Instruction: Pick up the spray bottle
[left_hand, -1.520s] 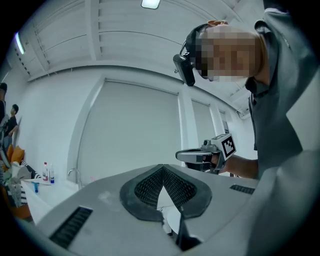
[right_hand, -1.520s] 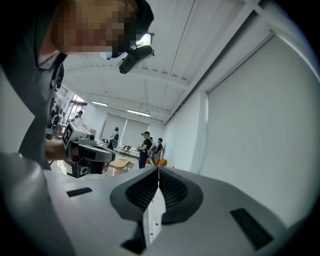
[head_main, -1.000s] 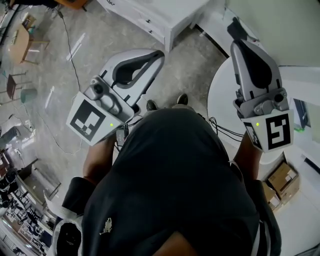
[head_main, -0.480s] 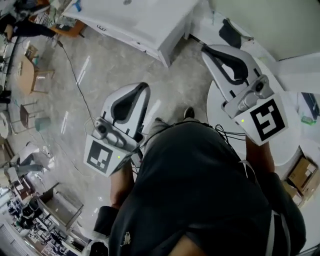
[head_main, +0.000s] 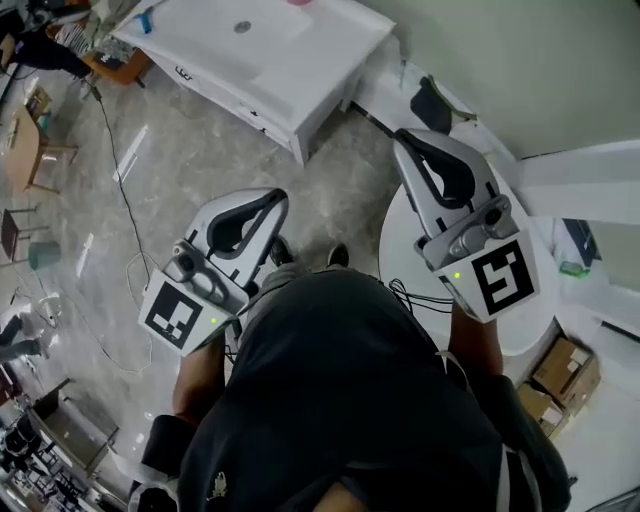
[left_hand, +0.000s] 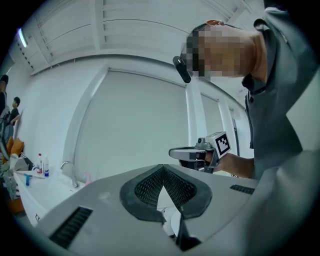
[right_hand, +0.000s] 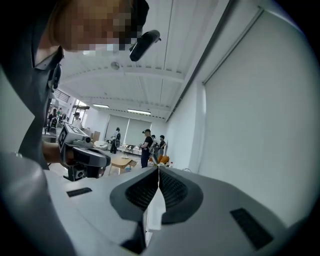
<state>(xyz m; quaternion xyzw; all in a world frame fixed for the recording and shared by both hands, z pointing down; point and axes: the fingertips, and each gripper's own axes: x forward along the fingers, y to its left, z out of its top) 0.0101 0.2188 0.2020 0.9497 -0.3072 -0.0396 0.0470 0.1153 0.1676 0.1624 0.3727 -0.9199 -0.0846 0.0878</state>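
Note:
Both grippers are held out level in front of the person, and both are empty. My left gripper (head_main: 280, 197) hangs over the grey floor, its jaws shut (left_hand: 162, 166). My right gripper (head_main: 400, 137) reaches over the edge of a round white table (head_main: 520, 310), jaws shut as well (right_hand: 158, 167). Far off in the left gripper view, two small bottles (left_hand: 40, 164) stand on a white counter (left_hand: 50, 187) beside a tap (left_hand: 70, 172). They are too small to tell whether either is the spray bottle.
A long white counter (head_main: 290, 70) fills the top of the head view, with open marble floor between it and the person. A cable (head_main: 112, 140) runs across the floor on the left. Cardboard boxes (head_main: 560, 375) lie at the lower right. People stand far off (right_hand: 146, 145).
The white counter has come further into the head view from the top. Both grippers have shifted in the picture along with the person, staying shut and empty.

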